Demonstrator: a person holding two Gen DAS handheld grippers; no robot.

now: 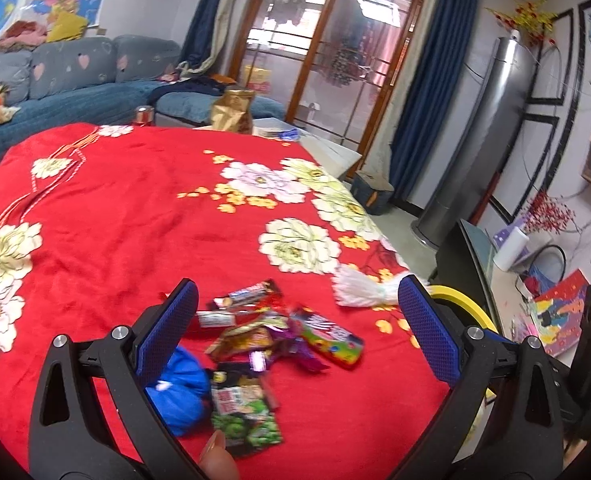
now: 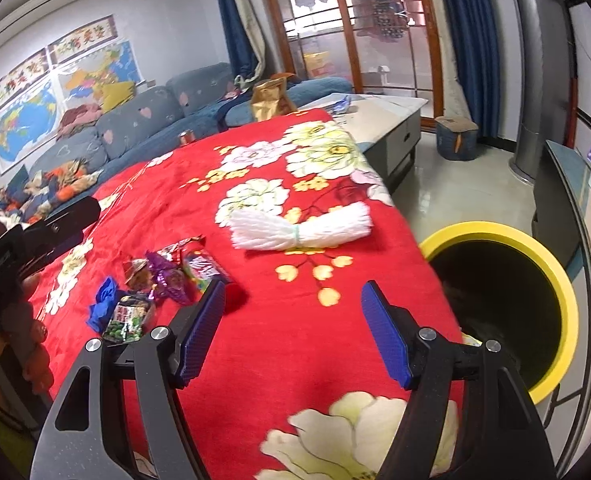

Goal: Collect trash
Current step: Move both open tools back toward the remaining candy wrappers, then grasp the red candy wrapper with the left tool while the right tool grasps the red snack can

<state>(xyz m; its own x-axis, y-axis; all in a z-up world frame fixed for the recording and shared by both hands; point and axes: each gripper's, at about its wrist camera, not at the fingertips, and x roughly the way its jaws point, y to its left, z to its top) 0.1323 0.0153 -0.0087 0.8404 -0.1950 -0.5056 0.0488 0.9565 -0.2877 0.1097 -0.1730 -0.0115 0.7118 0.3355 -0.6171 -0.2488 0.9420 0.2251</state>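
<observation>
Left gripper (image 1: 295,320): jaws standing wide apart, nothing clamped, hovering over the wrappers.
Right gripper (image 2: 293,332): jaws standing apart, holding nothing, hanging over bare red cloth (image 2: 279,320).
Wrappers (image 1: 263,340): lying heaped on the cloth near its close edge, a blue wad (image 1: 183,396) touching the heap's left side.
White bundle (image 2: 301,226): lying apart from the heap, near the cloth's right edge.
Bin (image 2: 507,308): yellow-rimmed, mouth facing up, sitting just beside the cloth's right edge, below table level.
Open room: the cloth's far half is lying bare; floor showing between table, bin and cabinet (image 2: 559,208).
</observation>
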